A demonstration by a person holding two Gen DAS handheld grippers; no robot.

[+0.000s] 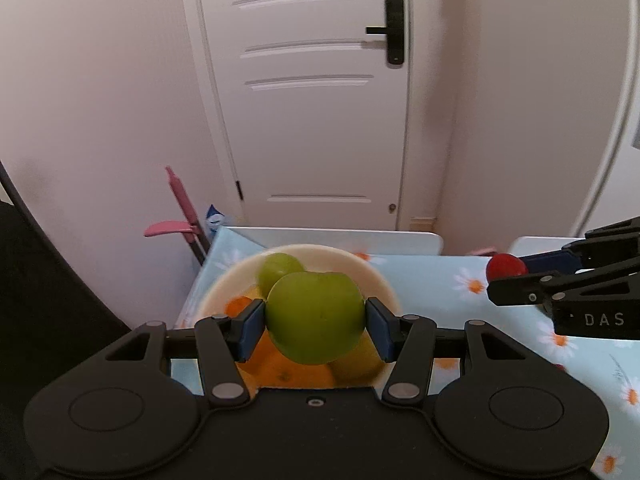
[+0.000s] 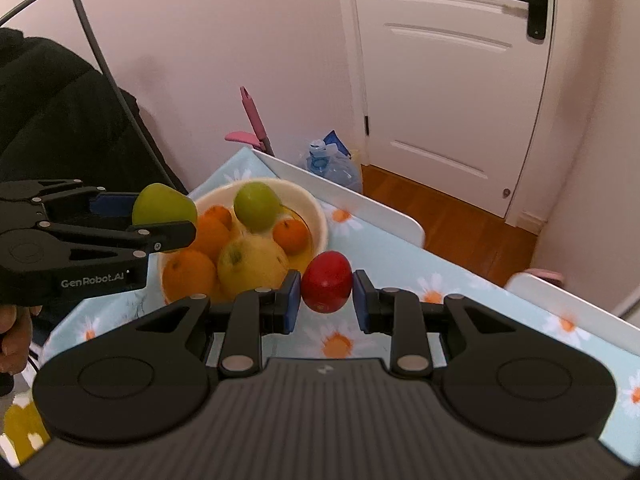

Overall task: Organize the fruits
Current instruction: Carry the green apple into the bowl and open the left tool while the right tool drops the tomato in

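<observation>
My left gripper (image 1: pixel 315 322) is shut on a green apple (image 1: pixel 314 316) and holds it above the cream bowl (image 1: pixel 380 280); the same gripper (image 2: pixel 172 218) and apple (image 2: pixel 162 204) show at the left of the right wrist view. The bowl (image 2: pixel 316 208) holds another green apple (image 2: pixel 256 206), several oranges (image 2: pixel 188 272) and a yellow fruit (image 2: pixel 252 264). My right gripper (image 2: pixel 326 296) is shut on a red fruit (image 2: pixel 327 282), held above the tablecloth just right of the bowl. It also shows in the left wrist view (image 1: pixel 506 268).
The table has a light-blue daisy tablecloth (image 2: pixel 460 280) and white raised edges (image 2: pixel 360 200). A pink-handled tool (image 2: pixel 252 120) and a water jug (image 2: pixel 332 164) stand on the floor beyond the table. A white door (image 1: pixel 316 100) is behind.
</observation>
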